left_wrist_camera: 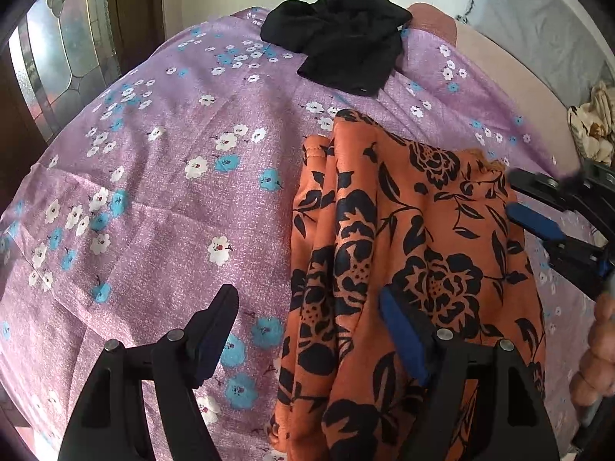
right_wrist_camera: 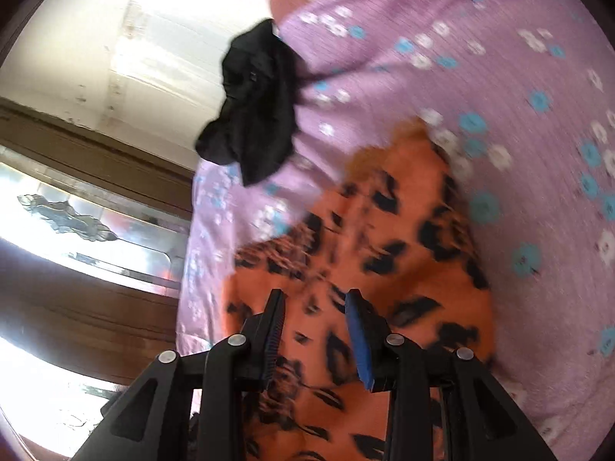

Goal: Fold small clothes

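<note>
Orange garment point(left_wrist_camera: 407, 253) bunched; lilac sheet point(left_wrist_camera: 153, 199) open leftward.

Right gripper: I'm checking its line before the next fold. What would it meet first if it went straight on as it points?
Probably the orange floral garment, which fills the view ahead of the right gripper. The black garment lies farther off and left. Depth is blurred.

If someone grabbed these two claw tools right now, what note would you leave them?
Left gripper: open, holding nothing, above the edge of the orange floral garment.
Right gripper: fingers apart over that garment, gripping nothing.
The garment lies partly bunched on the purple flowered sheet.
The black garment sits crumpled at the far edge.
Done: neither looks neatly folded.
Left: fold both.
</note>
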Demonstrator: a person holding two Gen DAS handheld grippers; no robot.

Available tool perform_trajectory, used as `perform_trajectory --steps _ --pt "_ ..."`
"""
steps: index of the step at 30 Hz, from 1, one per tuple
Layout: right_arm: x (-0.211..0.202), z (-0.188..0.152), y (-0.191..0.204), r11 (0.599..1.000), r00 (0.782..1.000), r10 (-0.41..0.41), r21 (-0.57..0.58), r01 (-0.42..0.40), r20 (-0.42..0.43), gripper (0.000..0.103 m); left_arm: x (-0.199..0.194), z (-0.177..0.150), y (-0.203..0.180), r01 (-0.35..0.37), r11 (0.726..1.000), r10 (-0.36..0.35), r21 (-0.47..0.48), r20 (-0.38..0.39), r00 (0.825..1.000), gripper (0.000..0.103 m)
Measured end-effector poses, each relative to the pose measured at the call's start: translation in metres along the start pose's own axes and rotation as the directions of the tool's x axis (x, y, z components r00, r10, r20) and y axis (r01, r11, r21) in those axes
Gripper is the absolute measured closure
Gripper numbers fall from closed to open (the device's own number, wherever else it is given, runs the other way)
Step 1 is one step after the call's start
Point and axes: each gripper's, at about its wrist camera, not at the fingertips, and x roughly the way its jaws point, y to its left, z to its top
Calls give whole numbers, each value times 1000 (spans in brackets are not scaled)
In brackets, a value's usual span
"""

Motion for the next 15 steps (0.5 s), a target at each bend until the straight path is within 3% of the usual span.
perform_trajectory --steps 1,3,5,9,15 --pt "8 2 -1 1000 1000 -7 16 7 -7 67 0 -1 1 6 1000 -6 -8 -3 1000 25" --pt "30 4 -13 997 998 -48 65 50 -33 52 6 0 4 11 1000 -11 -22 -6 1000 23" --pt "44 3 -23 996 998 -59 60 60 -19 57 13 0 6 4 999 -5 -34 -20 1000 19" --pt "38 -2 -4 990 991 -132 -47 131 -20 57 16 -1 9 15 998 -17 -69 -30 999 17" --pt "-17 -27 -7 997 999 -47 -59 47 0 54 2 -9 0 -14 1000 14 -21 19 1000 17"
